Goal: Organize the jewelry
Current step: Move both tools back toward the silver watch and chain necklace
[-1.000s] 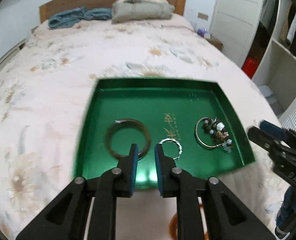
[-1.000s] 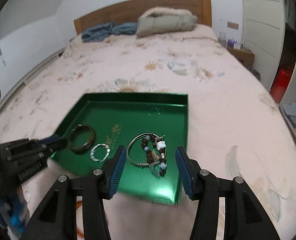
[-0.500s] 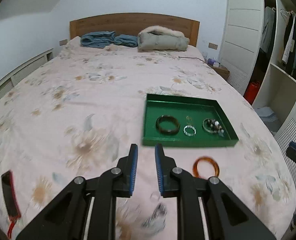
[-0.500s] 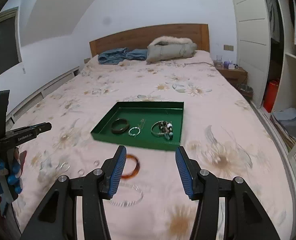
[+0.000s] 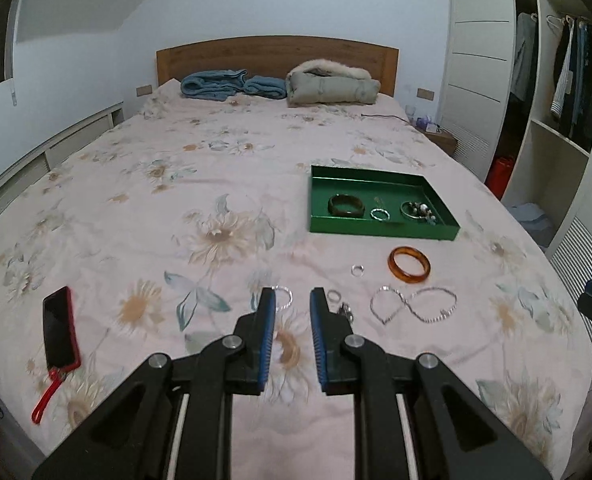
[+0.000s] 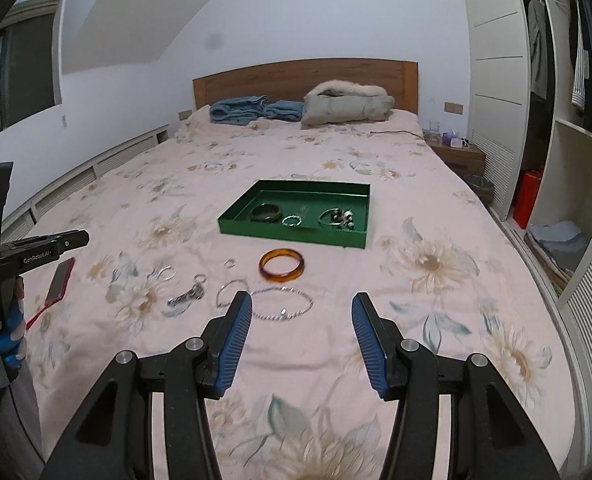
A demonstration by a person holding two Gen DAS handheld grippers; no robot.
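On the bed, the left gripper jaws stand narrowly apart, the right gripper jaws wide, both empty, near the amber bangle.

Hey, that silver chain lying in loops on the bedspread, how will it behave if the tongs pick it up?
The thin silver chain lies in loose curves, so it probably hangs limp. It looks light. Being fine and shiny, it may slip from the right tongs, which are open wide.

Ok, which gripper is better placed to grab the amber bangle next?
Probably right: the right gripper is wide open and the amber bangle lies just ahead. The left gripper is narrower and points left of it.
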